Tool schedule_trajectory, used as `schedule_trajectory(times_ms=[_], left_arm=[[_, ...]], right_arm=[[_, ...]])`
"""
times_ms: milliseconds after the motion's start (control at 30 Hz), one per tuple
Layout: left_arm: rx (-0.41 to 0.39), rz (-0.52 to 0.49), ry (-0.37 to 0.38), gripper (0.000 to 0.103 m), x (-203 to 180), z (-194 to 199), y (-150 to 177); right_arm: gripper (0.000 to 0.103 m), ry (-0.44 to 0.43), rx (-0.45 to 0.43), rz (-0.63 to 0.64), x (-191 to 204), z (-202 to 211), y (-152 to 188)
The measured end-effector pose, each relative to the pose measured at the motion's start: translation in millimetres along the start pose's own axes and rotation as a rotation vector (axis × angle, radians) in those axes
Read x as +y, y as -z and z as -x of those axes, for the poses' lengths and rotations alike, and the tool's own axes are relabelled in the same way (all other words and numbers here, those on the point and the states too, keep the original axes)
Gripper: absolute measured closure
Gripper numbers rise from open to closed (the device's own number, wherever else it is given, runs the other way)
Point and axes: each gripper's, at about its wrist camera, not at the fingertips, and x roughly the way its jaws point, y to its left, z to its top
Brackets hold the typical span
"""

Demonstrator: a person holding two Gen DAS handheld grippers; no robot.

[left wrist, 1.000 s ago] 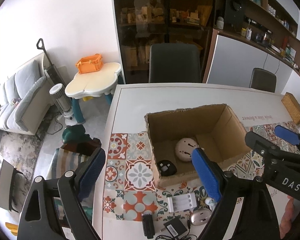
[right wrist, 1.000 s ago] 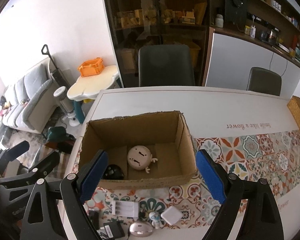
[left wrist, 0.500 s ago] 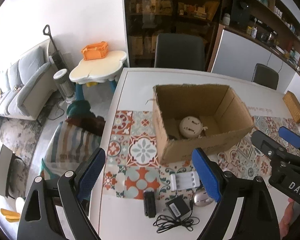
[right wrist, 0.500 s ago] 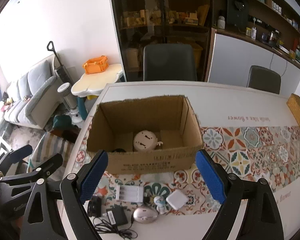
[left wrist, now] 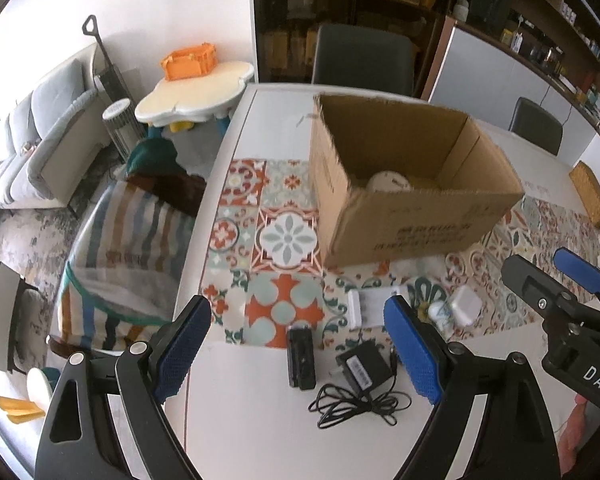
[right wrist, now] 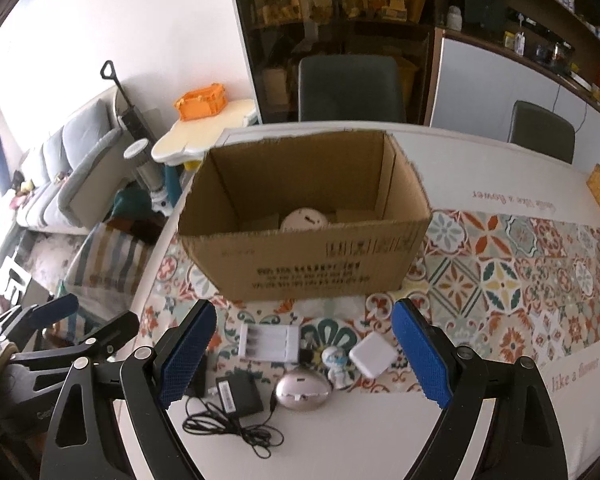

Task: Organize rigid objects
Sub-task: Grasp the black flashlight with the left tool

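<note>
While both claws hang spread and empty, the small hard things wait in front of the cardboard box (right wrist: 306,236).

Left claw (left wrist: 298,354) and right claw (right wrist: 302,354) each stand wide apart above the counter (right wrist: 360,436), touching nothing. Just before the box lie a white battery charger (right wrist: 269,342), white cube plug (right wrist: 372,359), little figurine (right wrist: 336,362), rounded silvery mouse (right wrist: 302,393) — probably slick, best pinched across its sides — and a black adapter (right wrist: 238,394) whose loose cord (right wrist: 236,426) may drag. All look light and stiff.
</note>
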Motion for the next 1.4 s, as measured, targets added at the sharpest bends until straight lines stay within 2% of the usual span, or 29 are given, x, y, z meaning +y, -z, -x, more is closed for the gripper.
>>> schedule_trajectory(times_ms=[433, 733, 1167, 1400], left_arm=[[0.114, 0.013, 0.020, 0.015, 6, -35, 27], [0.211, 0.025, 0.022, 0.019, 8, -74, 40], [0.326, 0.043, 0.037, 0.034, 9, -133, 45], [0.346, 0.043, 0.032, 0.046, 6, -147, 44]], right_arm=[[0.014, -0.020, 0.138, 0.024, 8, -38, 33], [0.014, -0.003, 0.237, 0.043, 10, -69, 52], [0.014, 0.022, 0.304, 0.087, 17, -105, 59], [0.014, 0.020, 0.321, 0.107, 22, -114, 59]])
